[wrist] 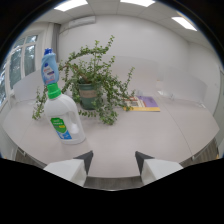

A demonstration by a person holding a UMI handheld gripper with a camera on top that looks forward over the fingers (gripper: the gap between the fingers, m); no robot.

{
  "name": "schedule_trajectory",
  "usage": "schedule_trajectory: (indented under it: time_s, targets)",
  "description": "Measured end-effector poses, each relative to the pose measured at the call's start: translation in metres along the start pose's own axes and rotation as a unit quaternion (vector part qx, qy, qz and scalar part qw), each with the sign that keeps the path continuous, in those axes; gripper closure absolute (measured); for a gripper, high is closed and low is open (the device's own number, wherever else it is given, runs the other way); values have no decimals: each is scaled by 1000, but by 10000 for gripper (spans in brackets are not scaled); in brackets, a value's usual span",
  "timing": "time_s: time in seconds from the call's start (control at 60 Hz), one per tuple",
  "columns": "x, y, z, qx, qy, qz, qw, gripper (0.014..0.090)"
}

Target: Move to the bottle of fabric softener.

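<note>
A tall light-blue bottle (49,68) with a blue cap stands upright on the white table (150,135), beyond my fingers and off to the left. In front of it stands a larger white jug (64,120) with a green cap and a green and blue label, partly covering the blue bottle's base. My gripper (113,158) is open, its two dark-tipped fingers (85,159) hovering over the table's near edge with nothing between them. Both bottles are well ahead and left of the left finger.
A leafy potted plant (91,82) in a dark green pot stands at the table's middle, just right of the bottles. A colourful booklet (142,104) lies beyond the plant to the right. White chairs, windows and a wall surround the table.
</note>
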Motion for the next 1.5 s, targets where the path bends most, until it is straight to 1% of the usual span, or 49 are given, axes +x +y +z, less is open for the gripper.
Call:
schedule_trajectory:
  time_s: [0.183, 0.333, 0.55, 0.733, 0.9, 1.083, 1.35, 1.5]
  targets:
    - [1, 14, -9, -5, 8, 0, 1000, 210]
    - [-14, 34, -21, -15, 5, -4, 1000, 214]
    - [-70, 60, -35, -26, -10, -16, 999, 213]
    - [-127, 60, -48, -16, -32, -21, 999, 211]
    - [-163, 42, -64, 5, -44, -24, 999, 209]
    - [-177, 2, -79, 39, -43, -28, 998, 208]
    - [-175, -70, -76, 90, -41, -31, 995, 209]
    - [-174, -103, -66, 106, -42, -34, 993, 209]
